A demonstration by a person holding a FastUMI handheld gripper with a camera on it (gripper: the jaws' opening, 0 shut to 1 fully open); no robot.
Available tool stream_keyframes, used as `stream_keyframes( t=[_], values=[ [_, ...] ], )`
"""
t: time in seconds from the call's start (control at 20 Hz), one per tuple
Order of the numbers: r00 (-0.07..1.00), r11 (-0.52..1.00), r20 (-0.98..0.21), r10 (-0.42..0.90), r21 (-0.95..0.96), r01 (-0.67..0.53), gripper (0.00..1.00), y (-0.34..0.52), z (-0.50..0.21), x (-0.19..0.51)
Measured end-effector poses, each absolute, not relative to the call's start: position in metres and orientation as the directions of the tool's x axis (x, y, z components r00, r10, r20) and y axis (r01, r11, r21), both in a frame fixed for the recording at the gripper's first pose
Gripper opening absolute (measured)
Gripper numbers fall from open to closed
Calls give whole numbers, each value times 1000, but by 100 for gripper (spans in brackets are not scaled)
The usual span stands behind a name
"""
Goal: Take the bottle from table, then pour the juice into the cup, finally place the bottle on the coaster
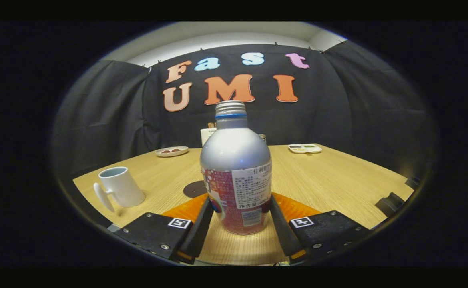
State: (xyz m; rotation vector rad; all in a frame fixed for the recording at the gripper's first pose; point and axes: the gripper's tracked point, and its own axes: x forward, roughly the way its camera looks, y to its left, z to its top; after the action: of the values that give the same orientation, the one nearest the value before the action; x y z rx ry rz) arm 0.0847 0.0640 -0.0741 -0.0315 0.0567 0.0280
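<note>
bottle [236, 176] upright on table [330, 180] | gripper [238, 212] fingers clamp its sides

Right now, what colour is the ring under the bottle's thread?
Blue, on the silver bottle standing between the gripper jaws; gripper view.

A light wooden table [330, 180] with a pale grain carries everything here. A silver aluminium bottle [236, 176] with a red printed label stands upright on it, its base on the wood between the two gripper [240, 208] fingers, which flank its sides. A white ceramic cup [119, 188] with a handle sits to the left. A dark round coaster [193, 189] lies just behind the bottle. Two small shallow dishes rest at the far edge, an oval one [171, 151] left and a rectangular one [305, 148] right.
</note>
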Motion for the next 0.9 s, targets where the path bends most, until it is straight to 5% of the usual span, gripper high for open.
stream_keyframes(
  t=[0.9],
  values=[
    [995,770,103,5,-634,62,75,138,3,91]
  ],
)
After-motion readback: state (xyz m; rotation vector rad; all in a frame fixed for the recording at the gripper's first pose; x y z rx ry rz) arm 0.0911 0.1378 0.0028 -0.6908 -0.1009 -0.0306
